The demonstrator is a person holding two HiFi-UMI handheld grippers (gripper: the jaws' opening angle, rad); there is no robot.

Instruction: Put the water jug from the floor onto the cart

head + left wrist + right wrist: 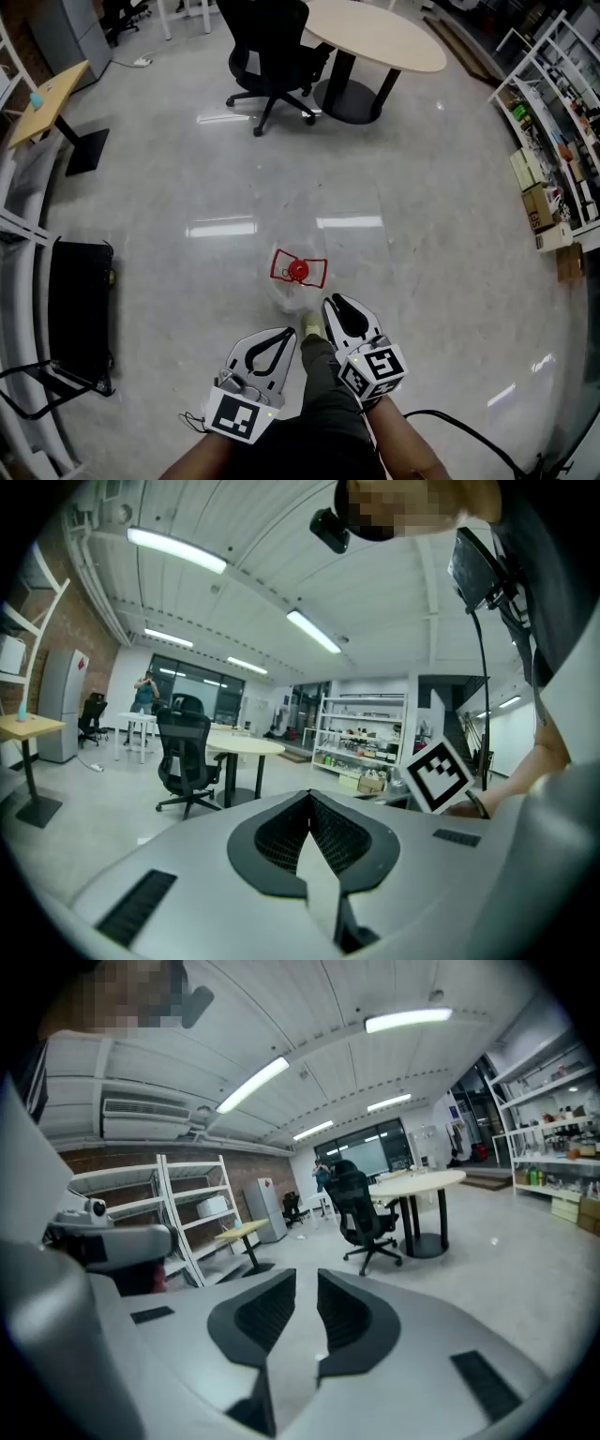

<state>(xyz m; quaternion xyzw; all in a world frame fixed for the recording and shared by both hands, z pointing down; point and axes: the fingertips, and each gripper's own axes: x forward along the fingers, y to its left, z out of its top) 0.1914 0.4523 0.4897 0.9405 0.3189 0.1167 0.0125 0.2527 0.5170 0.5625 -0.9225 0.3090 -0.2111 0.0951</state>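
The water jug (291,292) is standing on the floor; just beside it the right tool (332,305) is hovering, slightly spread and empty; the left tool (286,336), pressed together, is hanging near it. The reach seems in hand; next comes closing on the jug's red handle (298,270).

The head view looks steeply down on the grey polished floor (187,187), with the left gripper (287,333) and right gripper (333,303) close at 6 o'clock. Both gripper views look low, nearly level. All three share the black mesh office chair (272,47) and the round beige-topped table (375,33), which sit far off at 12 o'clock.
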